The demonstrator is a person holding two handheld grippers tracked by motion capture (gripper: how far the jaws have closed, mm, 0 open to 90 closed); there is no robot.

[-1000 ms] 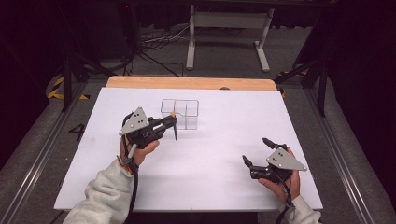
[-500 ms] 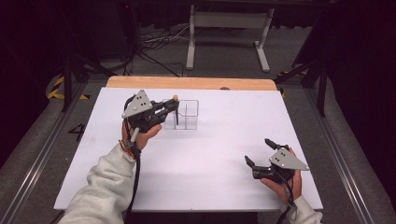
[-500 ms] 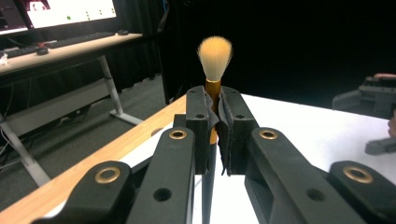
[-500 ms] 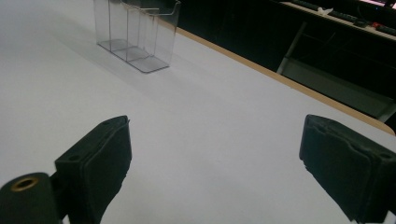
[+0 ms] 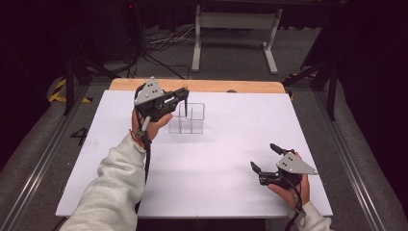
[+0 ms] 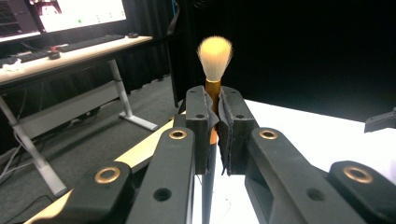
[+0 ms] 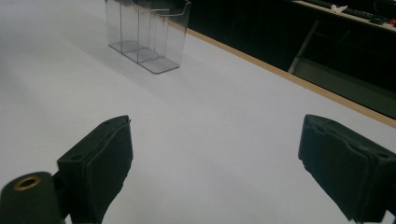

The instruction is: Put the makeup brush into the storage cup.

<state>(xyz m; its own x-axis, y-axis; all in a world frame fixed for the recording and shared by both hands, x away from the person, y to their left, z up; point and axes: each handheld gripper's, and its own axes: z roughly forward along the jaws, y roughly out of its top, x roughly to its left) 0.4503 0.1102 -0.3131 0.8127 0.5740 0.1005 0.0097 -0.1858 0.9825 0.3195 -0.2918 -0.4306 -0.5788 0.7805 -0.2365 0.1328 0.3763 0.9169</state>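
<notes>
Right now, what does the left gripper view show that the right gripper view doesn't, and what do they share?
Left gripper view: the left tongs shut on a makeup brush, bristles up, its gold ferrule between the pads; a desk with a monitor behind.

Right gripper view: the right tongs open with nothing between them, and a clear compartment organizer standing on the table.

Both: the white tabletop and its wooden far edge.

Clear glossy plastic organizer (image 5: 187,118), soft-bristled brush (image 6: 214,70) with shiny metal ferrule, matt white table (image 5: 216,159).
</notes>
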